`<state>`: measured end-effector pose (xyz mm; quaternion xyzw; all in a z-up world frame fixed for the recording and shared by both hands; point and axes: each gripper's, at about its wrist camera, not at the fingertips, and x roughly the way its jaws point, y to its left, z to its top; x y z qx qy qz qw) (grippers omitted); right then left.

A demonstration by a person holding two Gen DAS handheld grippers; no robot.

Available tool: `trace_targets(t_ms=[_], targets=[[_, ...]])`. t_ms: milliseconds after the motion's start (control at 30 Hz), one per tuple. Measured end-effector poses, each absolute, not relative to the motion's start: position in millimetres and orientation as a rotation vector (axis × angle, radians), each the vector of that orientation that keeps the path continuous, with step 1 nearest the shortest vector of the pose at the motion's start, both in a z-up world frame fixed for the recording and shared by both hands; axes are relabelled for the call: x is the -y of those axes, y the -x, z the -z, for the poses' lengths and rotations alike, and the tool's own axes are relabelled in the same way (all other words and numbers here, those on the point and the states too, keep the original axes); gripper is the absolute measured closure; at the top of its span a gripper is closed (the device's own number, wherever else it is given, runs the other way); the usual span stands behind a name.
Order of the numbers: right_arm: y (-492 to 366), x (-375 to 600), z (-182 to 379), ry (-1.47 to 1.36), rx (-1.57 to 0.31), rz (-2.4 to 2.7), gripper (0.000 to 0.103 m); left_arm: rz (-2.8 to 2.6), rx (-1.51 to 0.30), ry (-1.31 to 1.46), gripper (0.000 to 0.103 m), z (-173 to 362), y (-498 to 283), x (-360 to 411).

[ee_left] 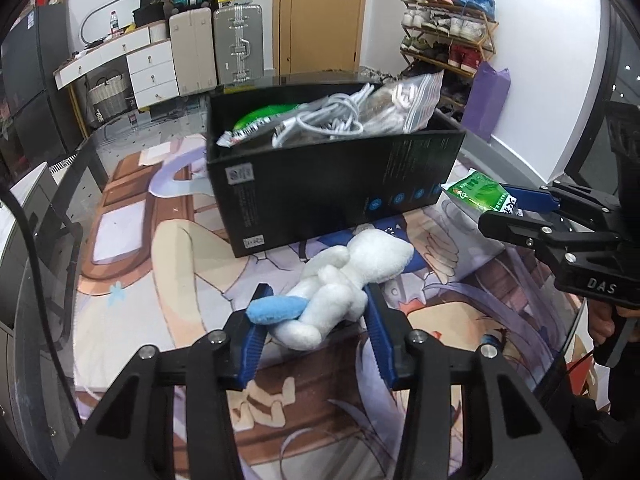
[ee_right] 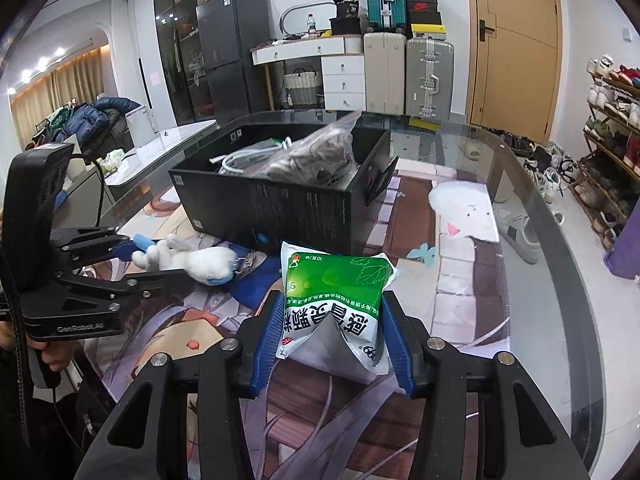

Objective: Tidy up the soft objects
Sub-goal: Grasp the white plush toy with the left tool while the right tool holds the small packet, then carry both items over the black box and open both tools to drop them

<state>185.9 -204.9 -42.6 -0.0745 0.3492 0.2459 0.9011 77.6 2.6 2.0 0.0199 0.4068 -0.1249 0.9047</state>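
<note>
My left gripper (ee_left: 318, 322) is shut on a white plush toy with a blue part (ee_left: 340, 284), held just above the printed mat, in front of the black box (ee_left: 332, 184). The toy also shows in the right wrist view (ee_right: 188, 258). My right gripper (ee_right: 330, 328) is shut on a green and white soft packet (ee_right: 336, 296), to the right of the box; the packet also shows in the left wrist view (ee_left: 480, 192). The box holds white cables (ee_left: 332, 120), a zip bag (ee_left: 408, 100) and a green packet (ee_left: 260, 120).
The glass table (ee_right: 532, 216) carries an anime-print mat (ee_left: 160, 264). A white paper piece (ee_right: 464, 208) lies on the mat to the right of the box. Suitcases, drawers, a door and a shoe rack (ee_left: 448, 28) stand behind.
</note>
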Motion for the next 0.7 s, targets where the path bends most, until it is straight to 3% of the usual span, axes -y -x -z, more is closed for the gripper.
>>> trace_targets(t_ms=[700], targets=[[-166.3, 200.1, -13.4, 0.202, -0.604, -0.495, 0.054, 0.249, -0.683, 0.078, 0.058, -60.7, -80.9, -36.0]])
